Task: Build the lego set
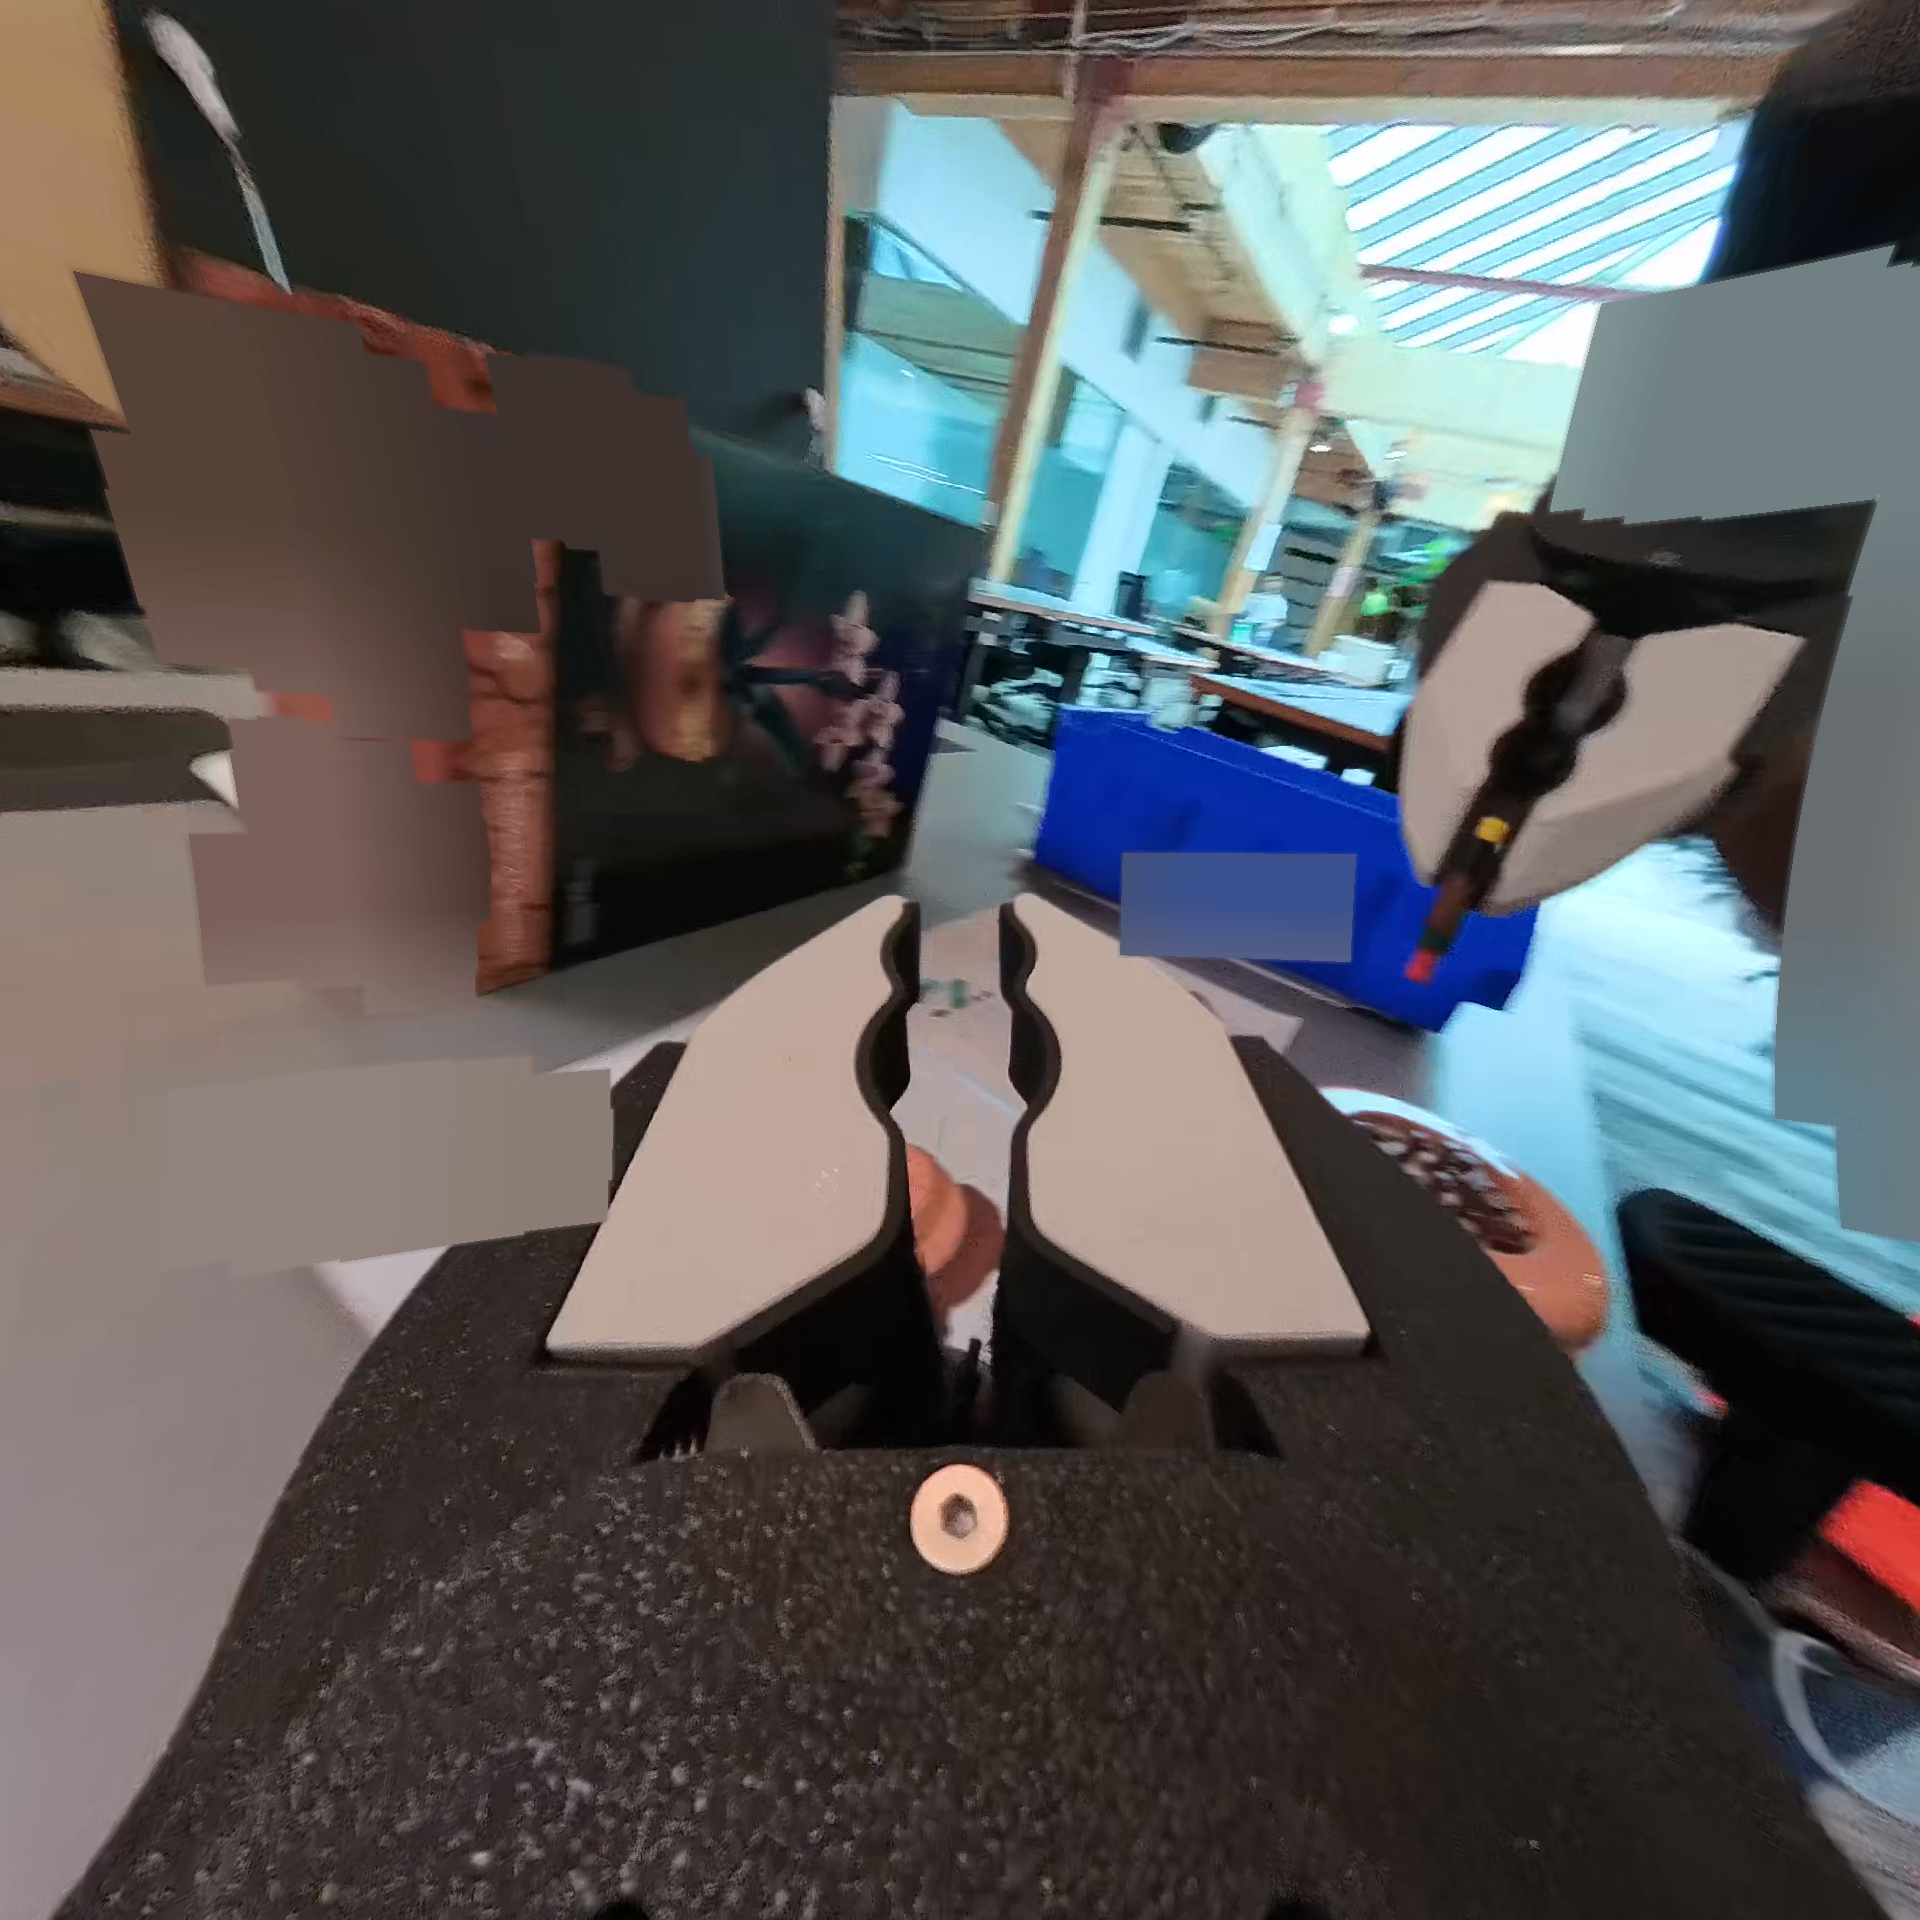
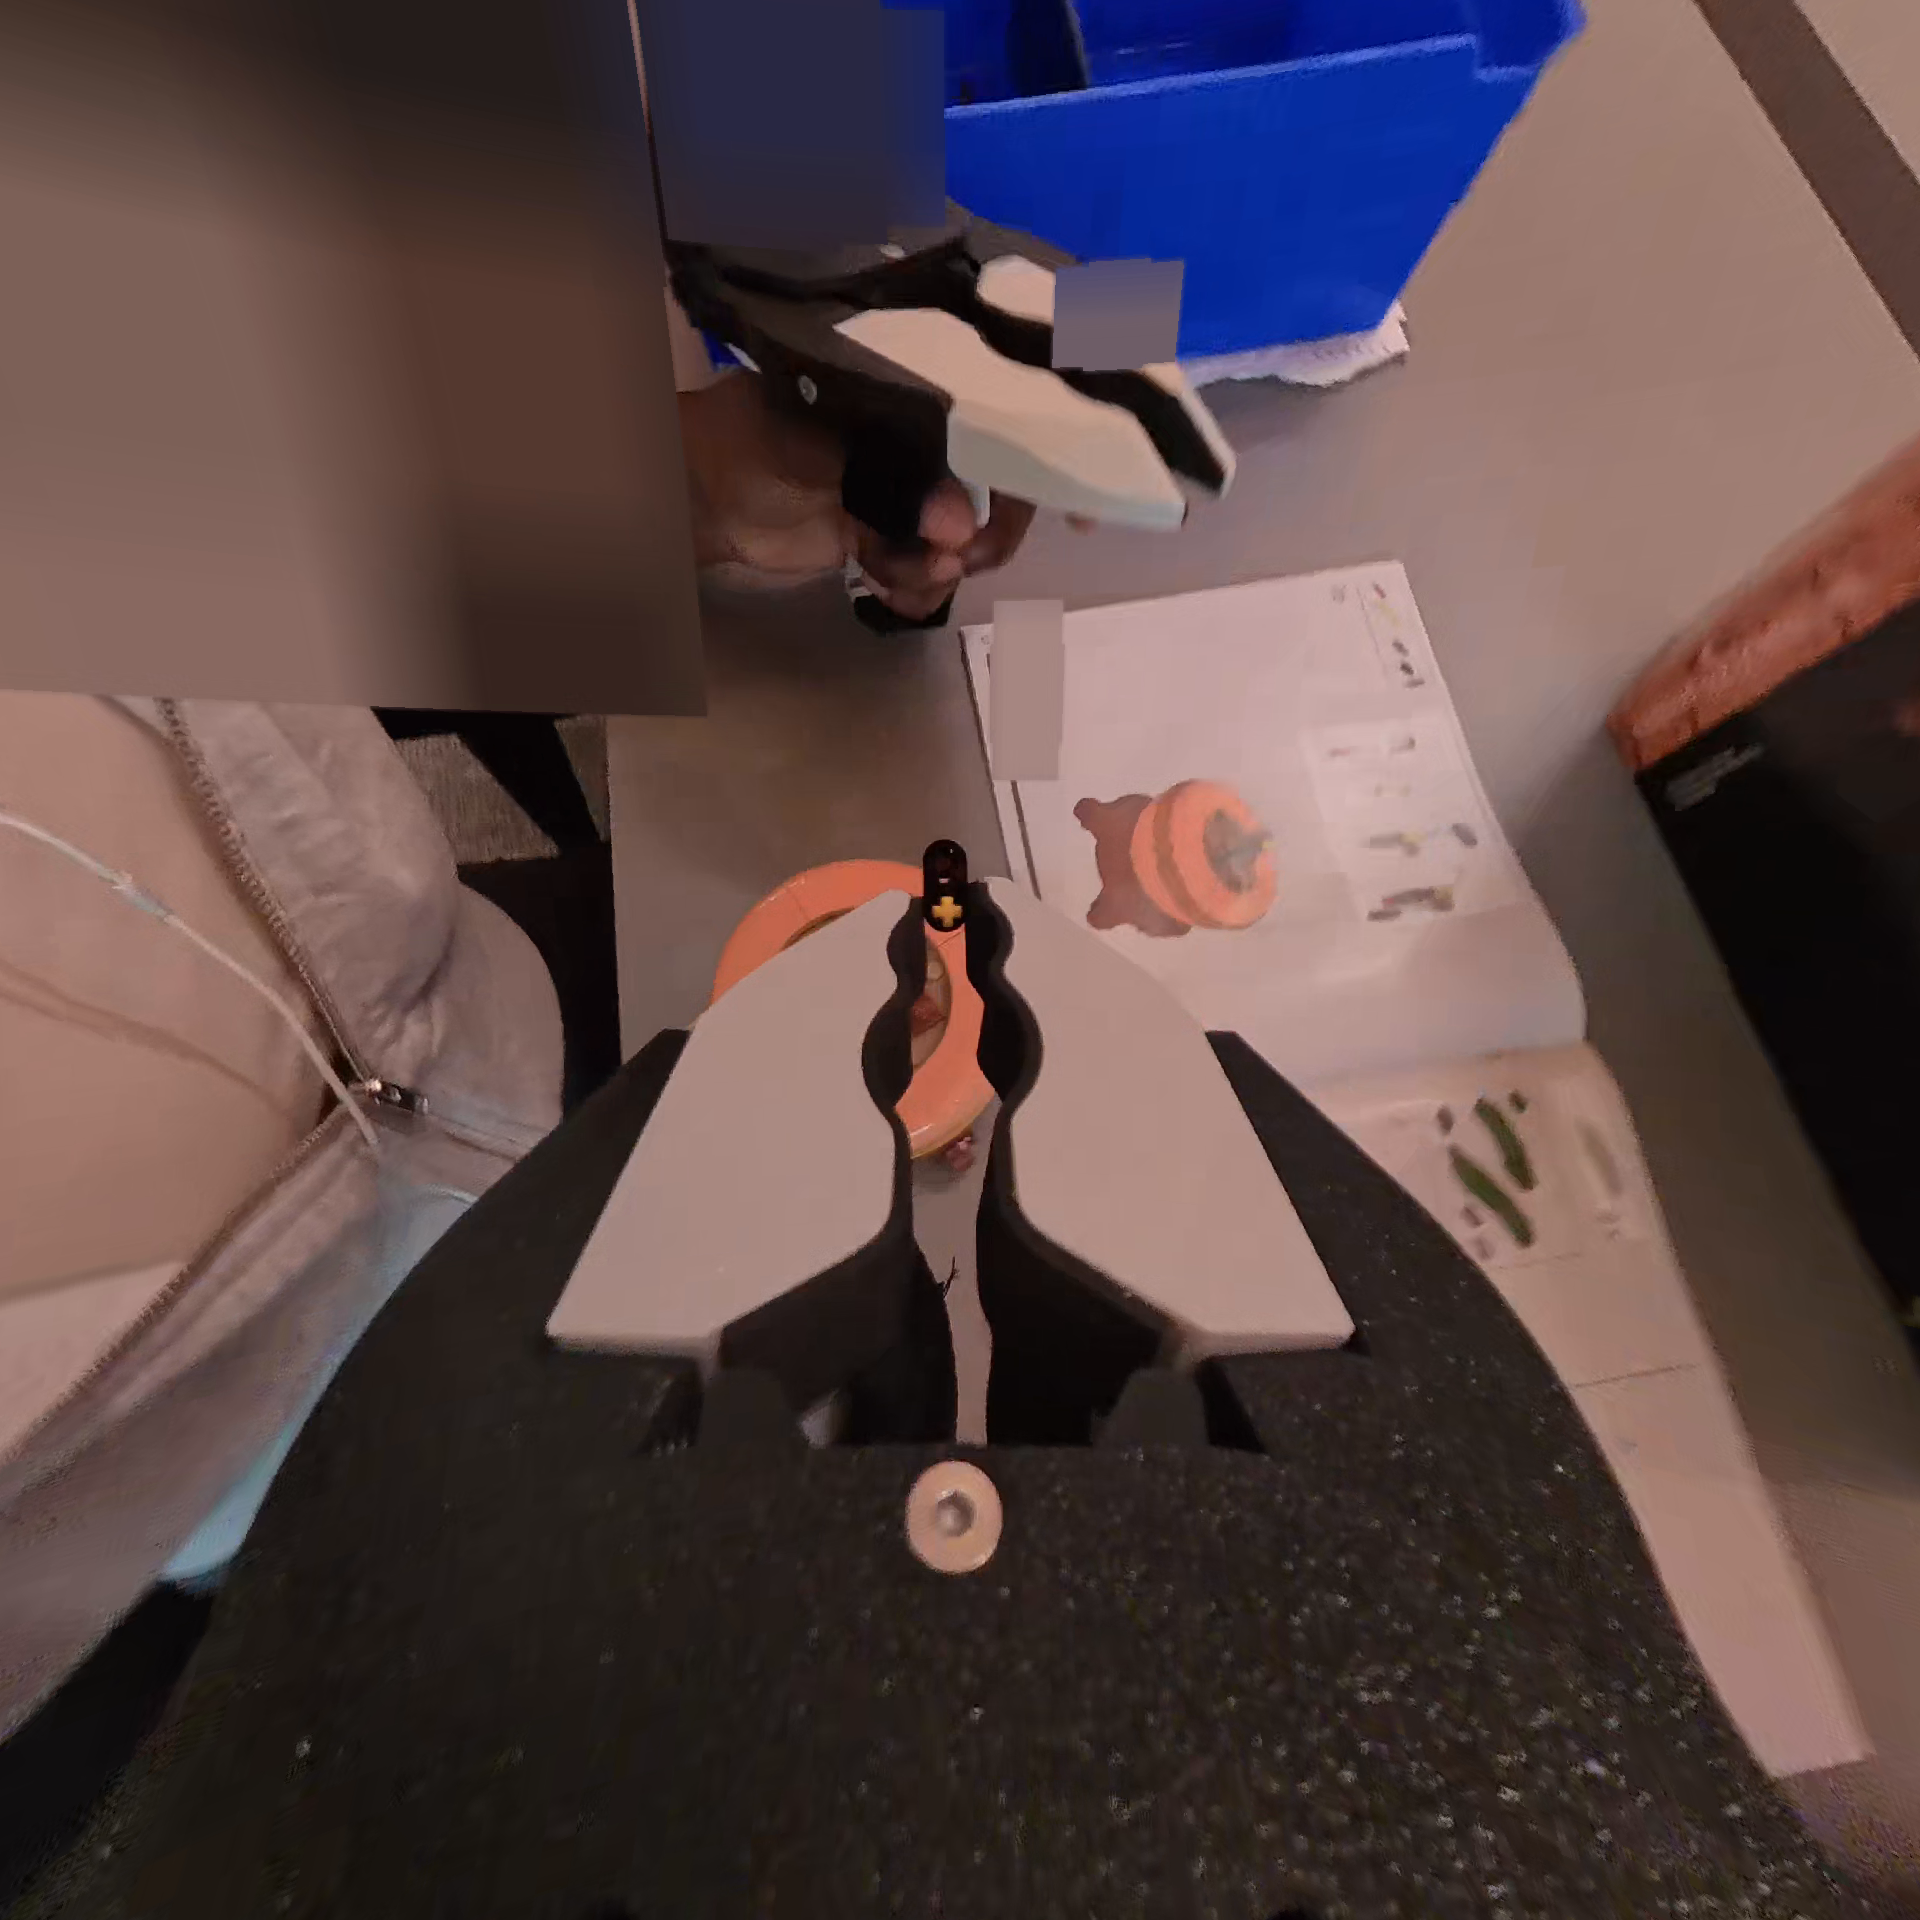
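The right gripper [image 2: 948, 914] is seen pressed together on a slim black lego rod [image 2: 943, 871], matte plastic w/ a yellow cross-shaped insert just above the fingertips; in the left wrist view a red tip shows at the rod's far end. The fingers [image 2: 1132, 1122] are flat grey pads w/ scalloped black inner edges, set in a grainy black foam-like body.

The left gripper [image 1: 958, 935] is held off the desk w/ a narrow gap between its tips, and nothing is pinched there.

Under the right gripper, near the desk's front edge, an orange round lego pot [image 2: 831, 914] is set on the smooth grey desk [image 2: 790, 748], glossy, w/ a studded brown top seen in the left wrist view. An open instruction booklet [image 2: 1247, 727], white paper, is spread just beside it. A blue plastic bin [image 2: 1195, 177] is placed toward the back edge, and a dark cardboard set box [image 2: 1787, 883] stands at the right side.
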`<action>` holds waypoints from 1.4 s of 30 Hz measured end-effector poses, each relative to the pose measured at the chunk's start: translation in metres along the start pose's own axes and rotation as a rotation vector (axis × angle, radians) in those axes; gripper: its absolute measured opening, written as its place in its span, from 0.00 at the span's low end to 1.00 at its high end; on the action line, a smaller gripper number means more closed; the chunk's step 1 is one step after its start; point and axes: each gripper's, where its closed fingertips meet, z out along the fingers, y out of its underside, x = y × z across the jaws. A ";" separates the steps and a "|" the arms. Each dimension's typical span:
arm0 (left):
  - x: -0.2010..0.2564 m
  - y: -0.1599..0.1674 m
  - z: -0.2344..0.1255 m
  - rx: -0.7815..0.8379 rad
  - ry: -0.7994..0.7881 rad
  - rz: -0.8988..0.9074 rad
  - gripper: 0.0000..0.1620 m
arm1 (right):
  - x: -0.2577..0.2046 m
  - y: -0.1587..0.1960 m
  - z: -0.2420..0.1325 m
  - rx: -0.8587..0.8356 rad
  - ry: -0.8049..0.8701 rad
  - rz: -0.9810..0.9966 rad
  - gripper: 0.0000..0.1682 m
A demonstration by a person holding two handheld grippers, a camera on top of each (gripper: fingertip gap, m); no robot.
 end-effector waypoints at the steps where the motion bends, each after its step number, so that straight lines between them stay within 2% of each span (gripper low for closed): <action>1: -0.003 -0.004 -0.002 0.019 -0.037 0.051 0.08 | -0.003 0.004 0.000 0.023 0.014 0.036 0.04; 4: -0.014 -0.016 -0.009 0.083 -0.153 0.160 0.07 | -0.011 0.013 0.003 0.094 0.072 0.106 0.04; 8: -0.028 -0.016 -0.014 0.072 -0.241 0.159 0.07 | -0.013 0.018 0.004 0.177 0.107 0.206 0.04; 14: -0.022 -0.012 -0.010 0.044 -0.225 0.196 0.07 | -0.013 0.022 0.001 0.181 0.148 0.249 0.04; 30: -0.020 -0.007 -0.007 0.030 -0.192 0.142 0.07 | -0.010 0.030 0.007 0.199 0.160 0.388 0.04; 38: -0.017 -0.003 -0.006 0.003 -0.188 0.170 0.07 | -0.015 0.035 0.013 0.129 0.200 0.400 0.04; 40: -0.013 0.003 -0.004 -0.036 -0.158 0.192 0.07 | -0.017 0.036 0.014 0.087 0.220 0.378 0.04; 42: 0.007 0.019 0.000 -0.138 -0.011 0.220 0.07 | -0.018 0.037 0.016 0.043 0.237 0.354 0.04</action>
